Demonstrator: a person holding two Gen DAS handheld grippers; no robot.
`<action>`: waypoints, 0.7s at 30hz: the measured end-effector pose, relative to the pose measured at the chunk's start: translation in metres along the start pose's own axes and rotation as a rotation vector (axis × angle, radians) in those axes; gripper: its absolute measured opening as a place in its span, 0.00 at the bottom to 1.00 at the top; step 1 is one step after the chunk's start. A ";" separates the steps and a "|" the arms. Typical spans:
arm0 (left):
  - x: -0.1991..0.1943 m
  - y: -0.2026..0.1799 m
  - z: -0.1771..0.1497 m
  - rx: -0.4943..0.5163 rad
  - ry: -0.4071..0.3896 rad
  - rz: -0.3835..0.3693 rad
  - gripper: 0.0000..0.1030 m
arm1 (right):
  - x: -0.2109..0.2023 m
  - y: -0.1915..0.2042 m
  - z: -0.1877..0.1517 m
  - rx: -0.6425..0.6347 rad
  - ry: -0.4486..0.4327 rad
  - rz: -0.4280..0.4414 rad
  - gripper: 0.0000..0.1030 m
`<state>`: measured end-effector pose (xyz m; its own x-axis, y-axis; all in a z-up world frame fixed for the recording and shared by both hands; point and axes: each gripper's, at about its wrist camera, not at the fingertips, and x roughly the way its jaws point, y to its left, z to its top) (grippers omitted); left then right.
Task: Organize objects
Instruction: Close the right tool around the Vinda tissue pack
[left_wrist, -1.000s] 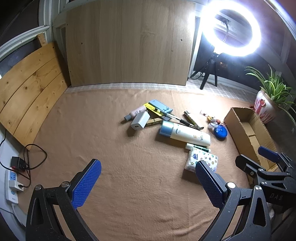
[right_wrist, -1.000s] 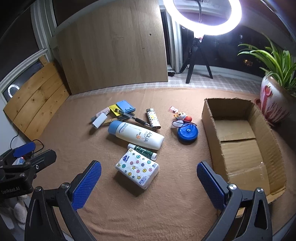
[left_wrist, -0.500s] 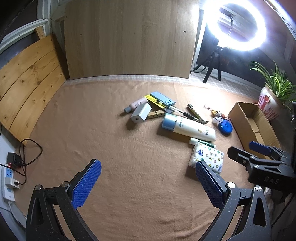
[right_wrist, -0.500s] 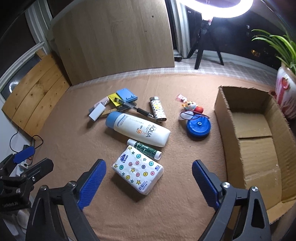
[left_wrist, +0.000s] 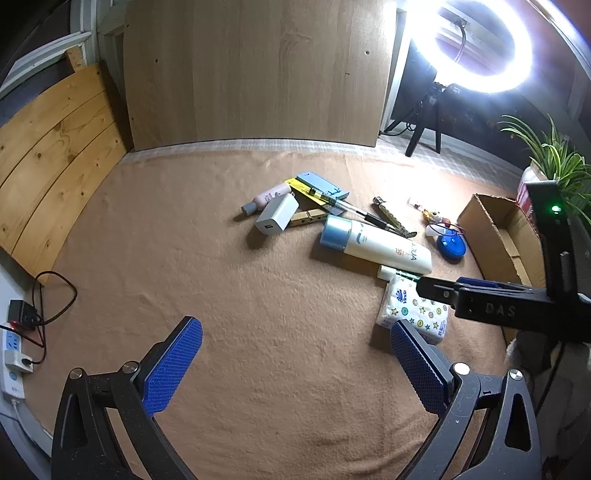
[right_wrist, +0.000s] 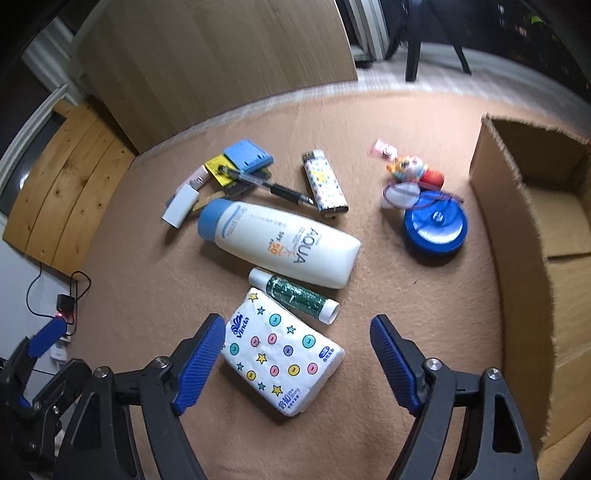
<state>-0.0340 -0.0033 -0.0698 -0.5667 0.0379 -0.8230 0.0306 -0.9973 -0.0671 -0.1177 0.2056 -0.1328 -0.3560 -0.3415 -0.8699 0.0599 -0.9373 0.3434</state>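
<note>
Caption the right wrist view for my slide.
Right gripper, jaws closing, straddles the tissue pack on the mat, cardboard box alongside.

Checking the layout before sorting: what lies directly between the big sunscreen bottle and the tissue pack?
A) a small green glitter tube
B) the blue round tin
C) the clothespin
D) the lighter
A: the green glitter tube lies between the sunscreen bottle and the tissue pack.

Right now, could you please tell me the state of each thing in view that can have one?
Cardboard box: open, nothing seen inside.
Tissue pack: sealed, lying flat.
Sunscreen bottle: capped, on its side.
Blue tin: lid on.
Right gripper: closing, pads not yet on the tissue pack between them.
Left gripper: open, holding nothing.
</note>
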 end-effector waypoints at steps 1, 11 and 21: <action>0.001 0.001 0.000 -0.003 0.002 -0.001 1.00 | 0.003 -0.002 0.000 0.010 0.012 0.009 0.71; 0.006 0.008 -0.004 -0.019 0.017 -0.005 1.00 | 0.016 -0.008 0.002 0.043 0.058 0.029 0.62; 0.008 0.006 -0.005 -0.016 0.023 -0.007 1.00 | 0.019 -0.004 -0.002 0.054 0.094 0.069 0.52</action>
<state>-0.0341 -0.0092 -0.0794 -0.5476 0.0465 -0.8355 0.0400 -0.9959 -0.0816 -0.1229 0.2029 -0.1511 -0.2633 -0.4120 -0.8723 0.0302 -0.9073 0.4194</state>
